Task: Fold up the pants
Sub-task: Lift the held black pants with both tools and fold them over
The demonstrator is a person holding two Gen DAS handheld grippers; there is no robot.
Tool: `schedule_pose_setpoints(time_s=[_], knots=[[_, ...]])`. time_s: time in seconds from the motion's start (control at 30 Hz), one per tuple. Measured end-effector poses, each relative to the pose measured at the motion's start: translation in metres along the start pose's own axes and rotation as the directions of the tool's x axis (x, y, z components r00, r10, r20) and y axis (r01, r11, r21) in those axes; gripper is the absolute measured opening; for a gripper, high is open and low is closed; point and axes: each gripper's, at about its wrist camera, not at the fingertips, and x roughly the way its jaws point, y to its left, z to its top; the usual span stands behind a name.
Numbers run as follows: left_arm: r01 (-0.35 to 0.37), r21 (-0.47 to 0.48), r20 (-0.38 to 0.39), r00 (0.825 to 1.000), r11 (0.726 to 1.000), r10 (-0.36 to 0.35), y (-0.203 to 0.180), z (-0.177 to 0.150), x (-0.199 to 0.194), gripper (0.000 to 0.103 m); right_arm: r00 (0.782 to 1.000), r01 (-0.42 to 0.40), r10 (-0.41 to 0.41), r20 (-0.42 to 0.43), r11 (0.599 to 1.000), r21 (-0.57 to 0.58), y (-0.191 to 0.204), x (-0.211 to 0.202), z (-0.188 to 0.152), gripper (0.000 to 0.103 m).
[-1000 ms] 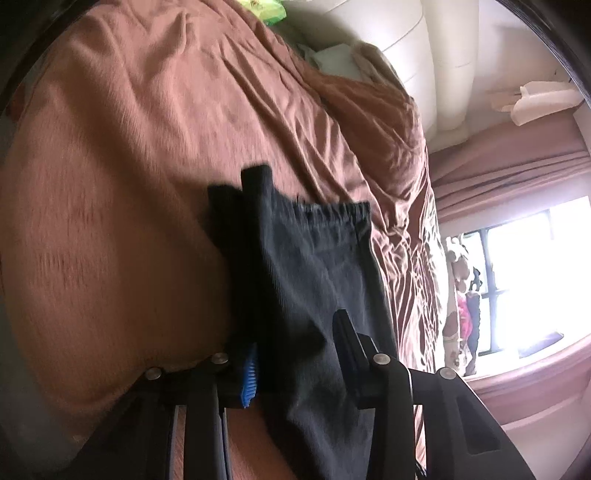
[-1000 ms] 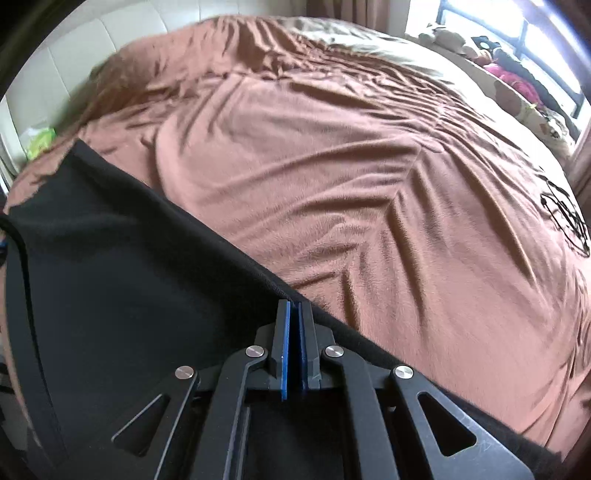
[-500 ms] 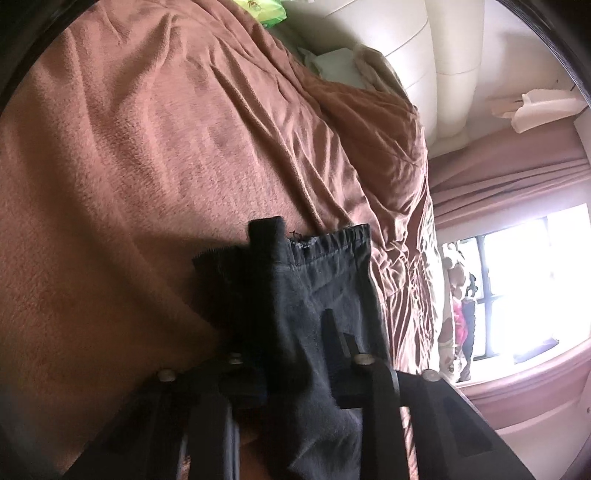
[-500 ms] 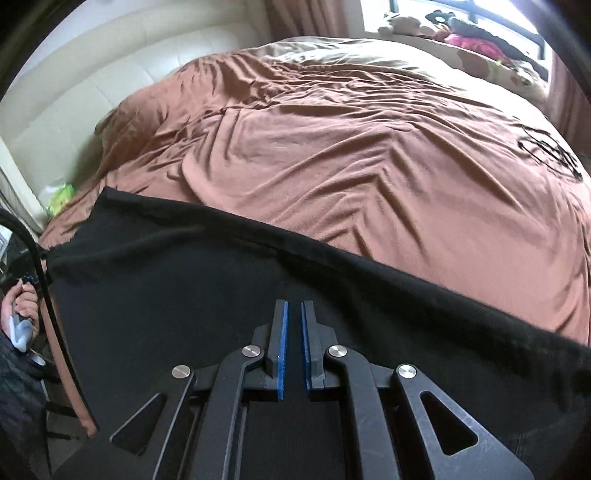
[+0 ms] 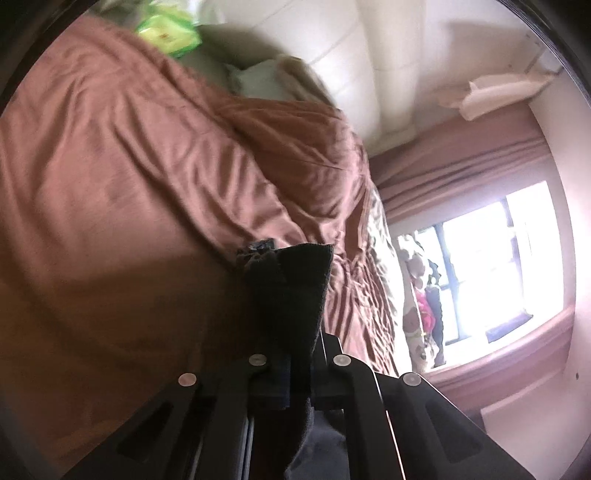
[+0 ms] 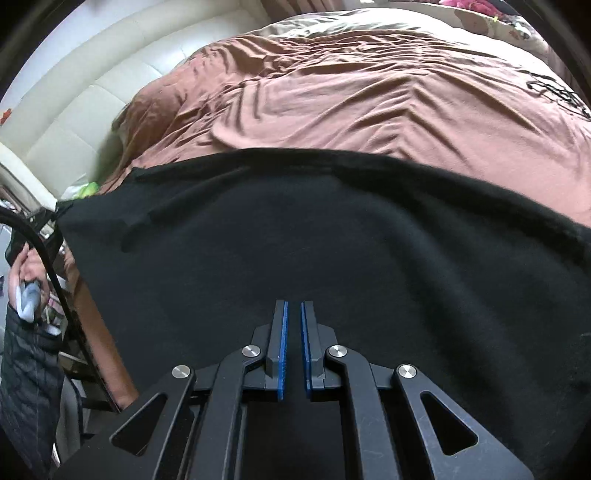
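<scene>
The black pants point(image 6: 295, 240) lie spread across the near part of the brown bedspread point(image 6: 351, 92) in the right wrist view. My right gripper point(image 6: 291, 310) hovers over the pants with its jaws a narrow gap apart and nothing between the blue pads. In the left wrist view my left gripper point(image 5: 295, 354) is shut on a bunched end of the pants point(image 5: 291, 291), which sticks out past the fingers above the bedspread point(image 5: 129, 203). The left fingertips are hidden by the cloth.
A cream padded headboard point(image 6: 74, 107) runs along the bed's far left side. A green packet point(image 5: 168, 31) lies by the headboard. A window point(image 5: 491, 266) with stuffed toys and a curtain is at the right. My hand on the left gripper handle point(image 6: 29, 291) shows at the left edge.
The left gripper has closed on the pants' end and lifted it, with less cloth showing. The right gripper has opened slightly, let go of the pants and drawn back; the pants now lie flatter.
</scene>
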Motion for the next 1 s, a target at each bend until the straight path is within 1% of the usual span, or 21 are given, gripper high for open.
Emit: schedule_pose_setpoints(time_s=[0.23, 0.33, 0.47, 0.6, 0.77, 0.8, 0.87, 0.93, 1.0], knots=[[0.067, 0.058, -0.002, 0.998, 0.996, -0.066, -0.057, 0.005, -0.001, 0.006, 0.998, -0.054, 0.054, -0.01, 0.999, -0.001, 0.012, 0.007, -0.015, 0.004], [0.097, 0.084, -0.007, 0.995, 0.992, -0.097, -0.083, 0.006, -0.002, 0.005, 0.998, -0.056, 0.055, -0.035, 0.998, -0.017, 0.019, 0.011, -0.026, 0.004], [0.139, 0.115, -0.006, 0.99, 0.984, -0.139, -0.113, 0.006, -0.007, 0.005, 0.995, -0.078, 0.077, -0.062, 0.997, -0.026, 0.031, 0.012, -0.04, 0.004], [0.176, 0.146, -0.014, 0.984, 0.973, -0.176, -0.14, 0.002, -0.014, 0.004, 0.986, -0.151, 0.148, -0.071, 0.988, -0.03, 0.036, 0.005, -0.056, 0.004], [0.216, 0.18, -0.021, 0.976, 0.96, -0.216, -0.171, -0.007, -0.02, 0.004, 0.981, -0.184, 0.184, -0.06, 0.983, -0.004, 0.028, -0.001, -0.052, 0.004], [0.22, 0.185, -0.021, 0.975, 0.958, -0.22, -0.174, -0.008, -0.021, 0.004, 0.981, -0.186, 0.186, -0.053, 0.982, 0.004, 0.025, -0.002, -0.05, 0.004], [0.228, 0.194, -0.018, 0.973, 0.954, -0.229, -0.183, -0.009, -0.022, 0.004, 0.986, -0.164, 0.164, -0.04, 0.986, 0.005, 0.02, -0.004, -0.045, 0.004], [0.23, 0.199, -0.018, 0.973, 0.953, -0.232, -0.189, -0.011, -0.02, 0.004, 0.99, -0.132, 0.132, -0.042, 0.991, 0.016, 0.011, 0.001, -0.035, 0.004], [0.232, 0.192, -0.023, 0.972, 0.954, -0.232, -0.192, -0.013, -0.017, 0.004, 0.992, -0.115, 0.117, -0.046, 0.993, 0.031, 0.006, 0.006, -0.029, 0.004]])
